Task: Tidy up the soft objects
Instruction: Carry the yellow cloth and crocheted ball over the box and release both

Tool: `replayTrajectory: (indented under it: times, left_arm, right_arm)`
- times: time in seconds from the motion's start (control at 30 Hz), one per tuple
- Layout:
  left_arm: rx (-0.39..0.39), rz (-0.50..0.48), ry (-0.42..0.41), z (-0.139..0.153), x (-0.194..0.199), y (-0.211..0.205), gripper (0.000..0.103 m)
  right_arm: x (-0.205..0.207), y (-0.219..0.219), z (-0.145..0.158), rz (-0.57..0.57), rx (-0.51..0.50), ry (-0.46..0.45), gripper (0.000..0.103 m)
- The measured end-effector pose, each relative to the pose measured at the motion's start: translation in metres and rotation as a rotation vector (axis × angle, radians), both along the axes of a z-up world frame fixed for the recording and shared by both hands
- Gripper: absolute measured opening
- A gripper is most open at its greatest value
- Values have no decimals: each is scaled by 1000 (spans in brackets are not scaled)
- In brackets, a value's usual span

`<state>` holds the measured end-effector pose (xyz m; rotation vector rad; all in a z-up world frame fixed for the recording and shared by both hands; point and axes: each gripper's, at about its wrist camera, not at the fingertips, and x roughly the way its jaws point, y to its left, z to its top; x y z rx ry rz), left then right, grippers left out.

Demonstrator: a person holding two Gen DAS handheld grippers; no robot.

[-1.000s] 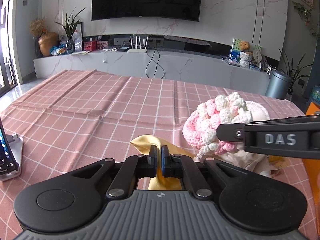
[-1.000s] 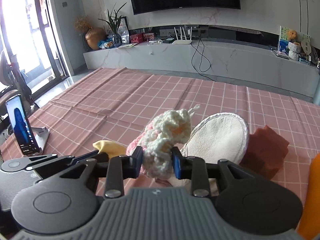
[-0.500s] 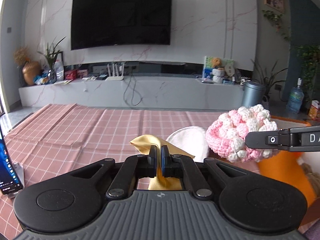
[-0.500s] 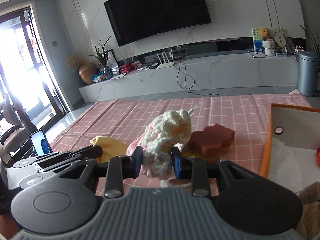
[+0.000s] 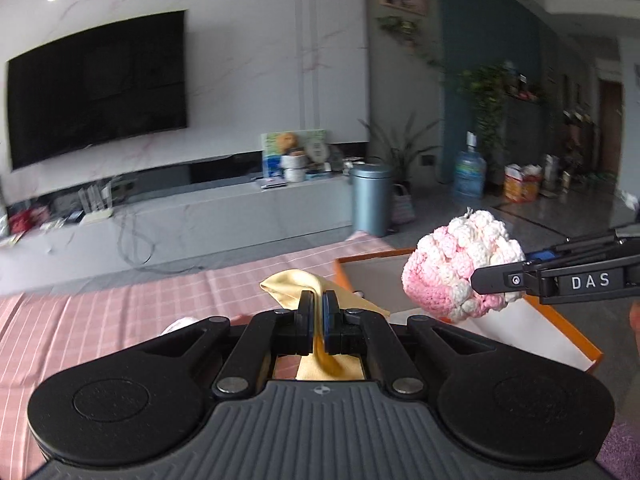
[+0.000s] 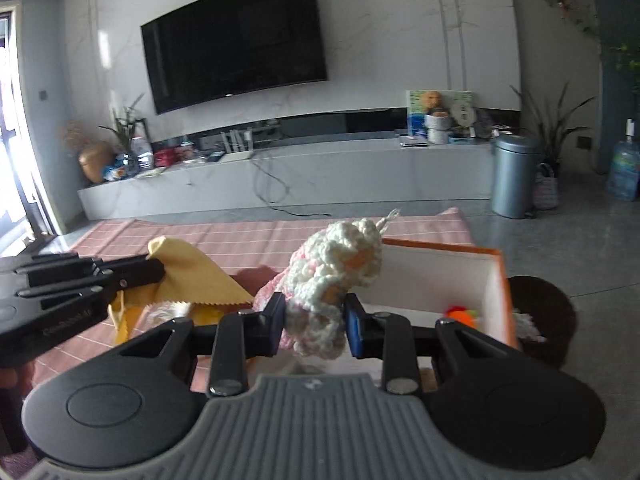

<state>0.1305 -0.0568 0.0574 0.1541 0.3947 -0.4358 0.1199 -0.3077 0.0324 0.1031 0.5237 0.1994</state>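
Clamping a yellow cloth (image 5: pixel 298 285) in the left tool (image 5: pixel 316 312), jaws together on the fabric, lifted above the pink checked table (image 5: pixel 100 320). Right tool (image 6: pixel 315 322) squeezing a pink-and-white crocheted ball (image 6: pixel 332 276), beside an orange-rimmed box (image 6: pixel 502 280). Box contents mostly hidden; background blurred.

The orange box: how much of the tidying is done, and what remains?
Done: something red and green already lies in the orange box. In hand: the left gripper pinches the yellow cloth, and the right gripper clamps the pink-and-white crochet piece; both hang near the box, unreleased. Left: dropping both in.
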Motion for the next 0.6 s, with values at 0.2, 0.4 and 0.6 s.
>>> replayTrajectory:
  times: [0.2, 0.4, 0.6]
  left_arm:
    - [113, -151, 20, -14, 23, -61, 4]
    - [239, -224, 80, -40, 51, -102, 4]
    - [330, -236, 121, -61, 75, -121, 4]
  right_arm:
    - [21, -38, -15, -54, -87, 73, 31]
    - [51, -44, -36, -15, -185, 149, 31]
    - [88, -35, -60, 52, -292, 221, 31]
